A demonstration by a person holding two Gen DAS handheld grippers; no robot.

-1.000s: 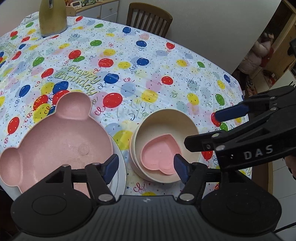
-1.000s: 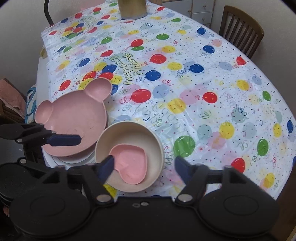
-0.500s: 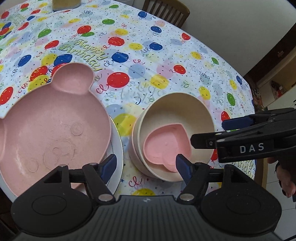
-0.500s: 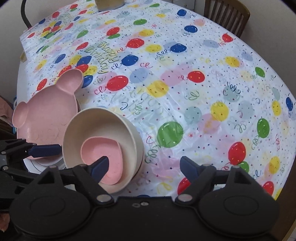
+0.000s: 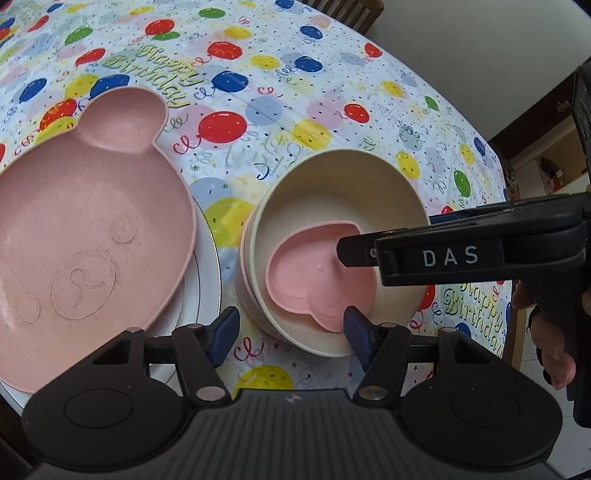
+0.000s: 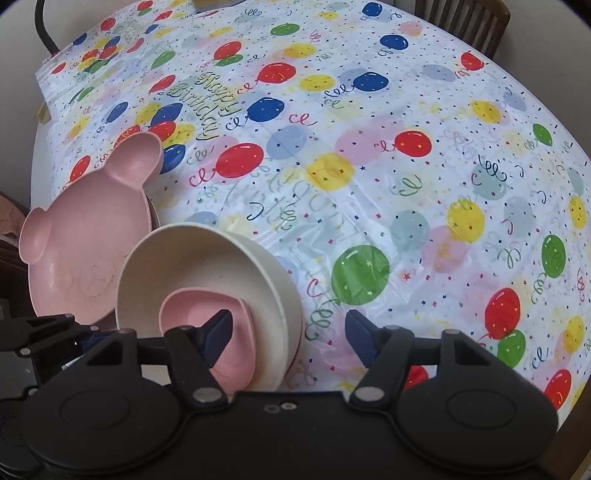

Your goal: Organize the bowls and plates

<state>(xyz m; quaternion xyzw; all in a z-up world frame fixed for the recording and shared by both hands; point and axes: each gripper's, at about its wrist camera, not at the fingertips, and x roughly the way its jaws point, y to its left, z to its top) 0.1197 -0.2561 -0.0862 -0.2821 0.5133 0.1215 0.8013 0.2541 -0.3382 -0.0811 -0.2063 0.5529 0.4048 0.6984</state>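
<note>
A pink heart-shaped dish (image 5: pixel 314 273) lies inside a cream bowl (image 5: pixel 332 195) near the table's front edge. To its left a pink bear-shaped plate (image 5: pixel 85 229) rests on a white plate (image 5: pixel 207 273). My left gripper (image 5: pixel 291 330) is open, just in front of the cream bowl. My right gripper (image 6: pixel 288 336) is open and straddles the cream bowl's (image 6: pixel 192 266) right rim, its left finger over the heart dish (image 6: pixel 236 350). The bear plate (image 6: pixel 85 236) sits left of it. In the left wrist view the right gripper's arm (image 5: pixel 443 254) reaches over the bowl.
The table carries a balloon-print birthday cloth (image 6: pixel 369 166). A wooden chair (image 6: pixel 461 18) stands at the far side. A black cable (image 6: pixel 44 26) curves at the far left corner. The table edge (image 5: pixel 495 147) falls off to the right.
Both grippers have moved down and closer to the bowl stack. The right gripper has shifted left so its fingers now straddle the cream bowl's rim. Both stay open.
</note>
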